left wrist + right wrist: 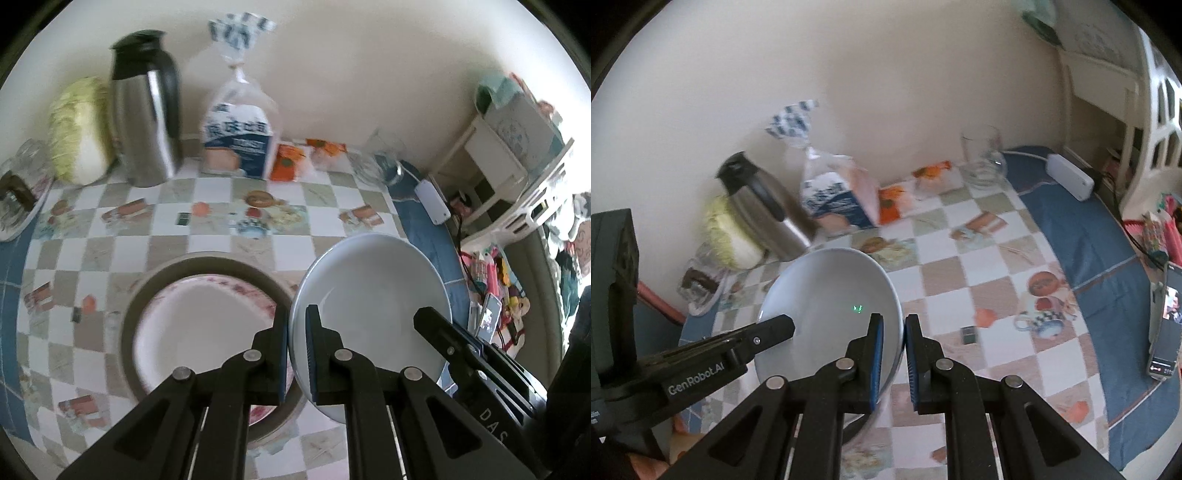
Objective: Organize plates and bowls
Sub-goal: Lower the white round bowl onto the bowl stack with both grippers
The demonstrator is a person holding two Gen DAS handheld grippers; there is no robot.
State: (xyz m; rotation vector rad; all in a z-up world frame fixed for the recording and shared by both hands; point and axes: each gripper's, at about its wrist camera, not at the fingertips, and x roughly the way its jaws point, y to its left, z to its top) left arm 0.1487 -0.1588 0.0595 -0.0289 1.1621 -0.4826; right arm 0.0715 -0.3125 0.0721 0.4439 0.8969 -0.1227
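The bench (221, 236) under me wears a checked, picture-printed cloth, and along the wall at its far edge stand a steel flask (146, 110), a cabbage (79, 129), a bag of bread (240, 136) and an empty glass (984, 158). Nearer to me on that cloth sits a brown-rimmed plate (199, 264) with a smaller white, red-patterned plate (192, 328) lying inside it. To the right of those, the white bowl (369, 288) is in my grip from both sides and appears to be off the cloth and tilted: my left tool (297, 328) is pressed together on its left rim, one finger inside and one outside, and my right tool (894, 332) pinches the opposite rim the same way. I judge this to be the carry, with the bowl probably bound for the stack of plates beside it. The risk lies in those two thin rim grips. The glaze looks smooth, and if my hands drift apart or twist against each other, the rim could slide out of one pair of pads and the bowl would swing or drop onto the plates below, chipping one or the other. Going too low across the brown rim could also knock the stack askew, and a wide sweep might clip the flask or the glass.
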